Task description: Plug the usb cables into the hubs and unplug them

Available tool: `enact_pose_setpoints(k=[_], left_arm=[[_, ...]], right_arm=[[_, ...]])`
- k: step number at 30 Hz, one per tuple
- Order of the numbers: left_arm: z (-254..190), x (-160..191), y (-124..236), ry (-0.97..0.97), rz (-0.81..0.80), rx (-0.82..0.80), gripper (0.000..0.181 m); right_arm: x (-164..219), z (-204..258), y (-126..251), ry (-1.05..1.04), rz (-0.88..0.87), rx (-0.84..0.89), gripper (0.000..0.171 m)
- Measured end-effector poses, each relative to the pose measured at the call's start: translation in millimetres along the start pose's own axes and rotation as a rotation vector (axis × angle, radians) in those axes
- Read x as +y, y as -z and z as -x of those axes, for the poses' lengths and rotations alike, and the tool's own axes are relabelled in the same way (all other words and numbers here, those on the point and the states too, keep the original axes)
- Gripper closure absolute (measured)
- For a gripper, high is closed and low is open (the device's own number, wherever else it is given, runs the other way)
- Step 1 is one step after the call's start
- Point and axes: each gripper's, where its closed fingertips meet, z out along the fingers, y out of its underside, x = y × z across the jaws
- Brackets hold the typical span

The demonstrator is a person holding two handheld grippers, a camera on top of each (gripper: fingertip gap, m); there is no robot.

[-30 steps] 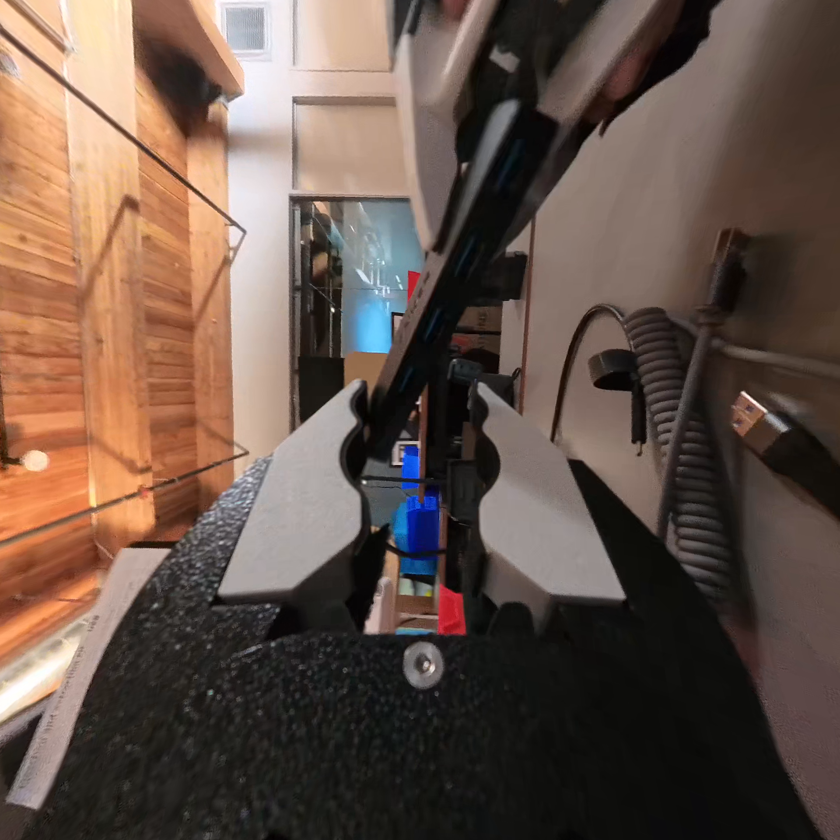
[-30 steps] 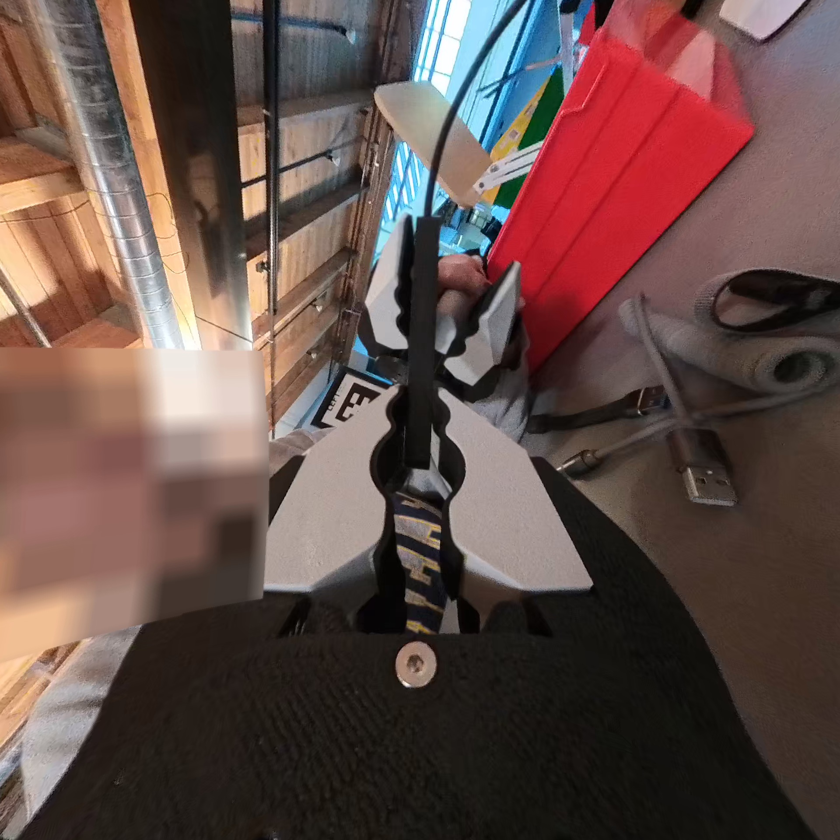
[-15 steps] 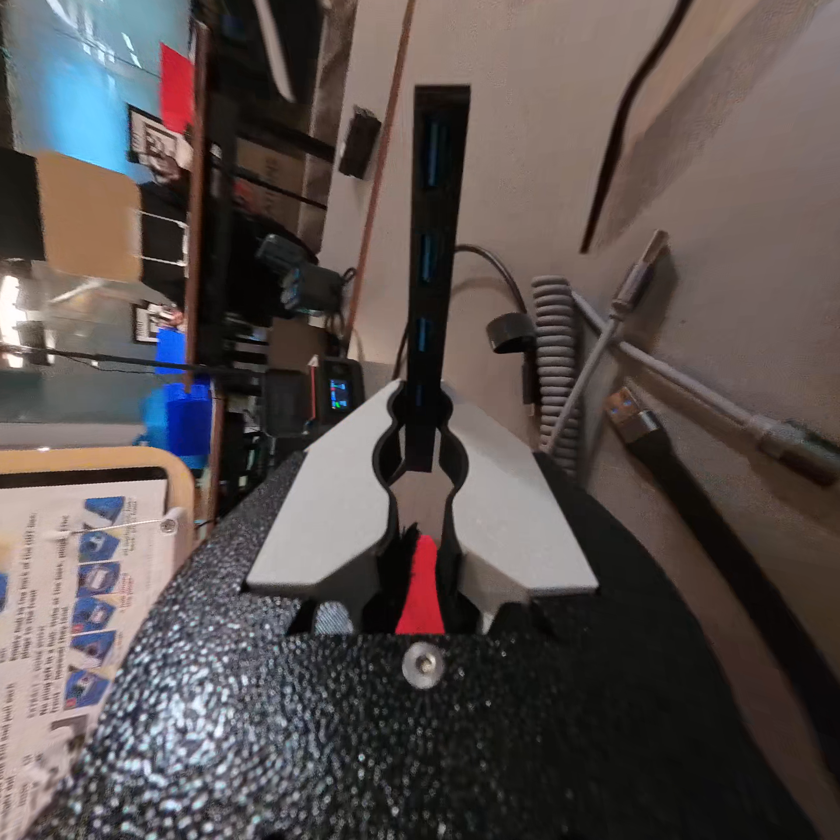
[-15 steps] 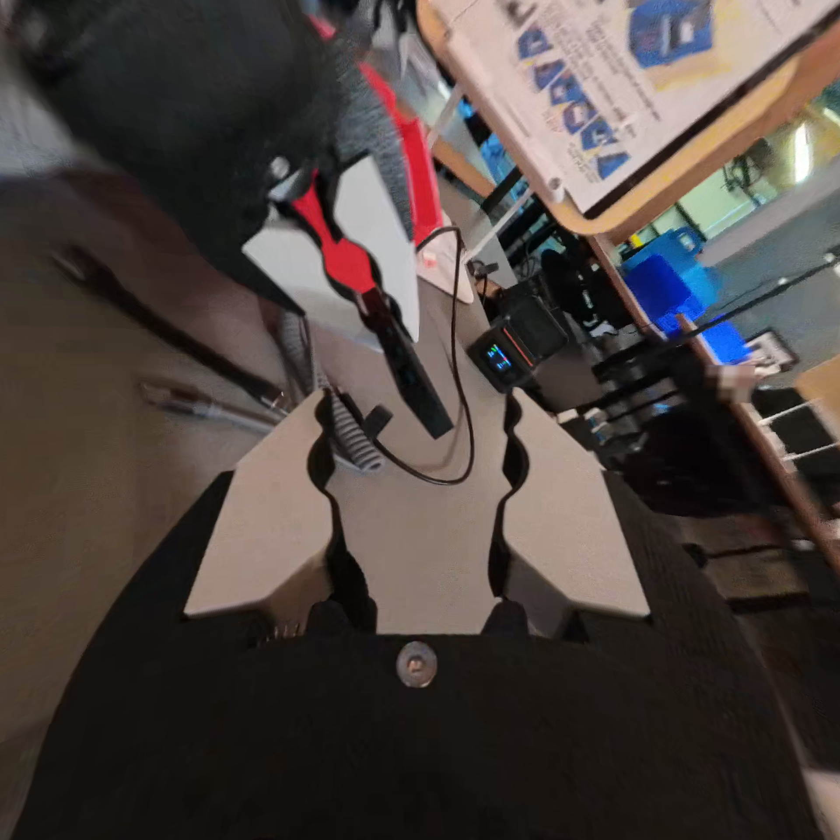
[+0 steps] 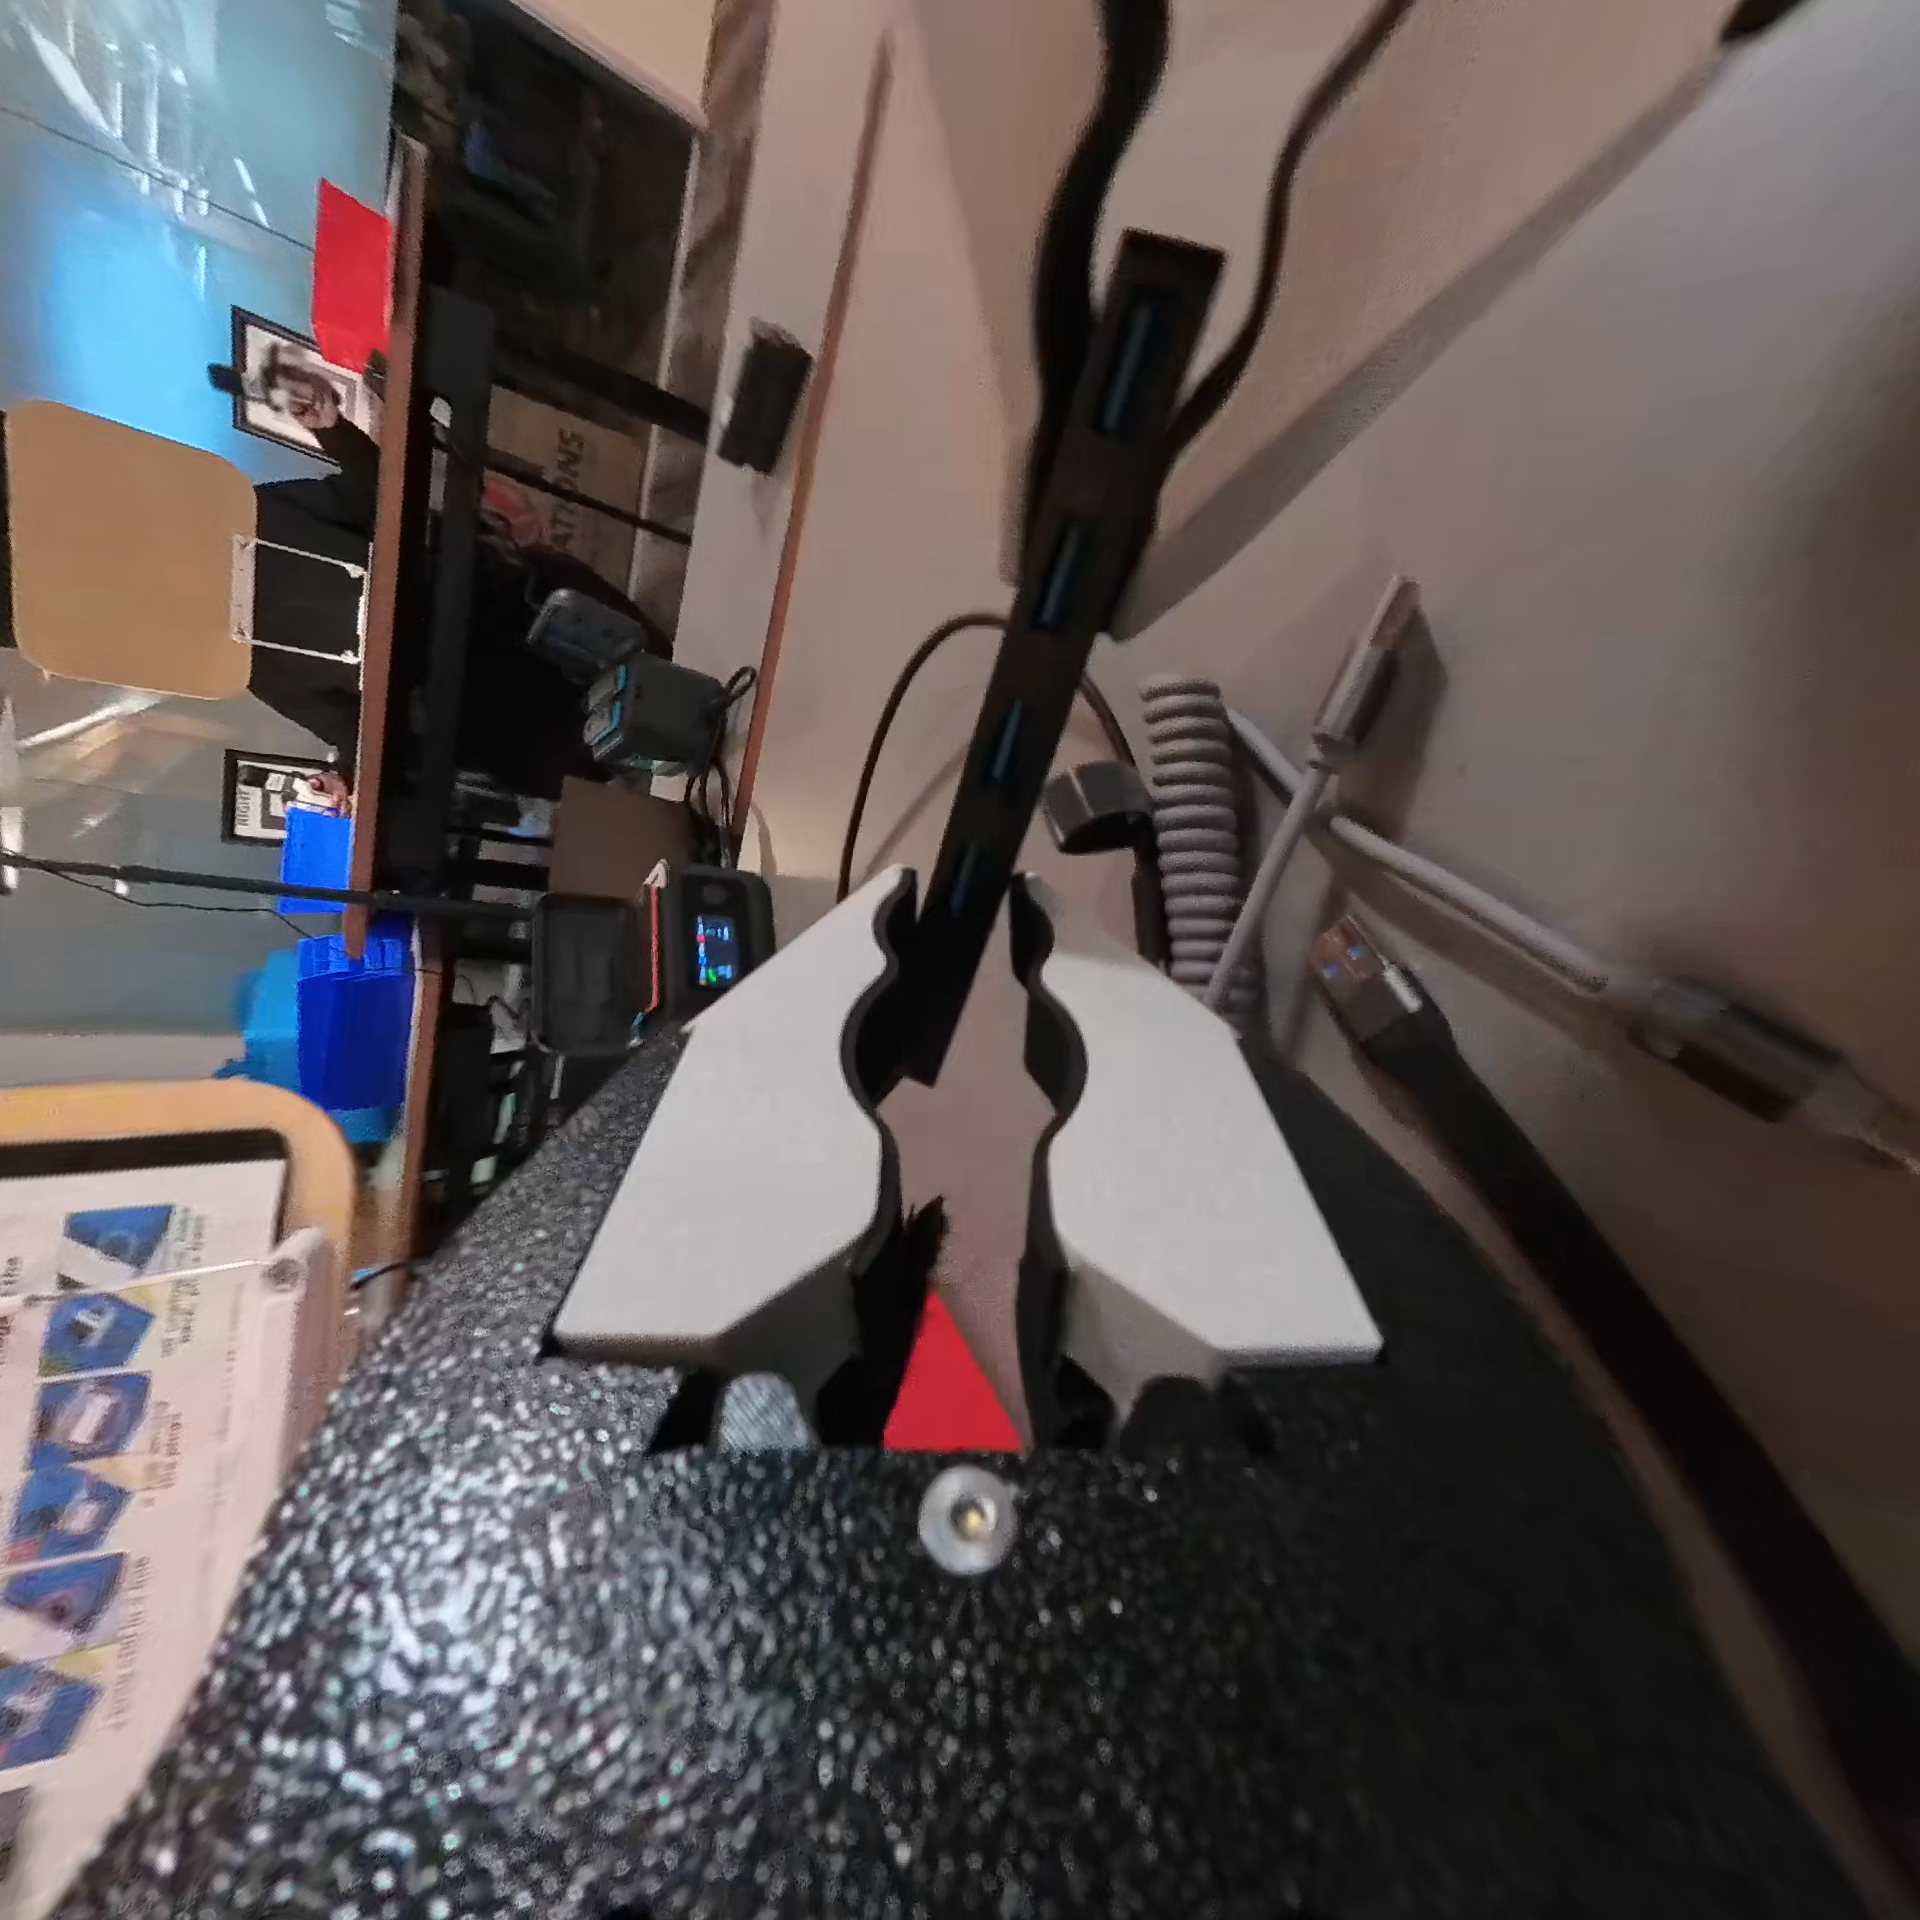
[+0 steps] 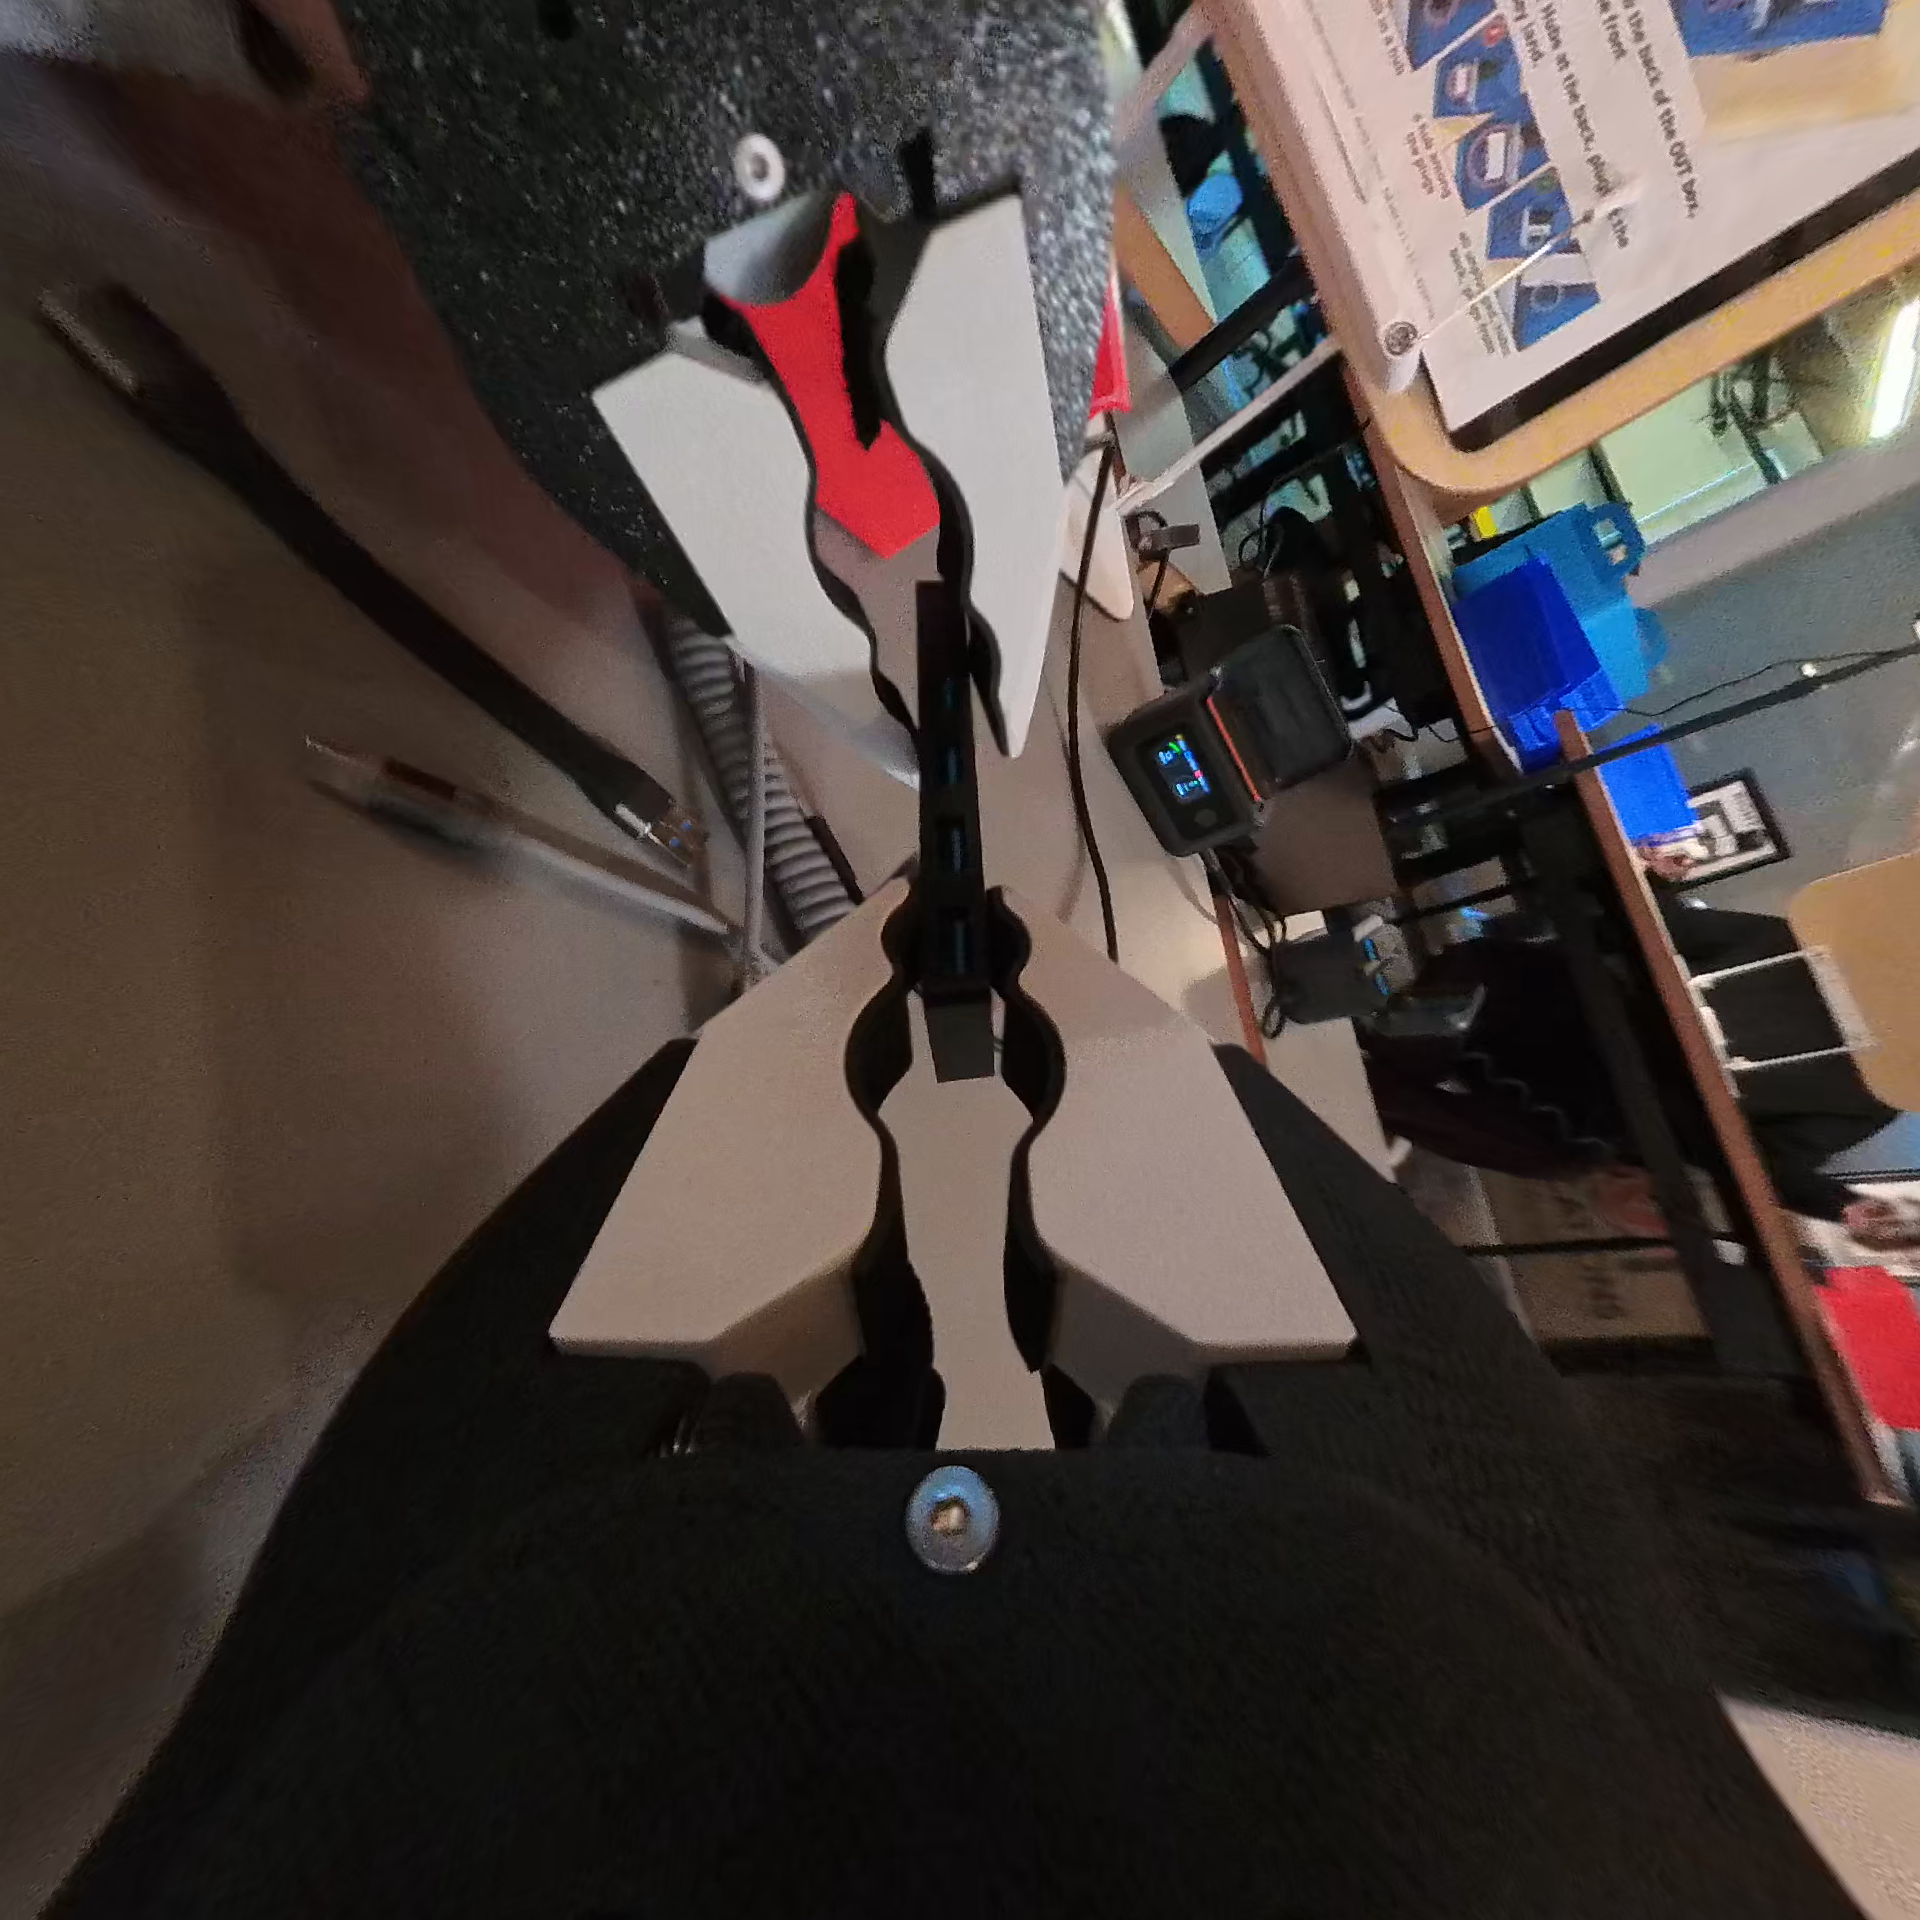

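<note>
A slim black USB hub [image 5: 1049,582] with blue ports is held in the air between both grippers. My left gripper [image 5: 964,894] is around its near end with the jaws slightly apart; the hub leans on the left finger. My right gripper [image 6: 951,899] is shut on the hub's other end [image 6: 951,966]. The left gripper [image 6: 951,727] faces it in the right wrist view. On the beige table lie a grey coiled cable [image 5: 1184,831], a black cable with a USB plug [image 5: 1361,987] and a grey braided cable [image 5: 1371,644]. These loose cables also show in the right wrist view [image 6: 655,821].
The hub's thin black cord [image 5: 883,727] loops over the table. A small black device with a lit screen [image 6: 1195,769] stands at the table's far edge. Blue bins [image 5: 343,987] and a printed instruction board [image 5: 135,1351] lie beyond it. Some 5 centimeters of space lies between my two pairs of fingers.
Half a second ago my left gripper was shut on the hub and my right was open and apart. Now the right has closed on the far end and the left jaws have loosened.
</note>
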Motion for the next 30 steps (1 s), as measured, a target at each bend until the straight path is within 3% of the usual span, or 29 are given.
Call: enact_pose_setpoints(k=[1, 4, 11, 12, 13, 15, 21, 24, 27, 30], left_arm=[[3, -4, 2, 0.055, -0.04, 0.0, 0.163], [18, -20, 14, 0.282, -0.201, 0.01, 0.144], [37, -46, 46, 0.717, -0.559, 0.225, 0.125], [40, -48, 50, 0.761, -0.597, 0.245, 0.127], [41, -49, 54, 0.791, -0.633, 0.278, 0.14], [44, -52, 58, 0.875, -0.69, 0.324, 0.141], [37, -65, 59, 1.037, -0.774, 0.51, 0.125], [37, -78, 75, 1.032, -0.922, 0.579, 0.133], [35, -85, 93, 0.981, -1.042, 0.64, 0.162], [30, -84, 94, 0.926, -1.037, 0.651, 0.171]], right_arm=[[-1, -2, 1, -0.039, -0.024, 0.0, 0.163], [0, -14, 5, -0.184, -0.103, 0.018, 0.163], [-1, -38, 20, -0.453, -0.272, 0.044, 0.163], [-1, -41, 22, -0.482, -0.29, 0.048, 0.163], [0, -45, 24, -0.511, -0.306, 0.062, 0.163], [-2, -52, 31, -0.575, -0.367, 0.057, 0.163], [-29, -42, 54, -0.732, -0.62, -0.206, 0.164], [-37, -31, 59, -0.782, -0.672, -0.347, 0.163], [-40, -20, 57, -0.789, -0.663, -0.432, 0.164], [-42, -14, 57, -0.784, -0.657, -0.473, 0.164]])
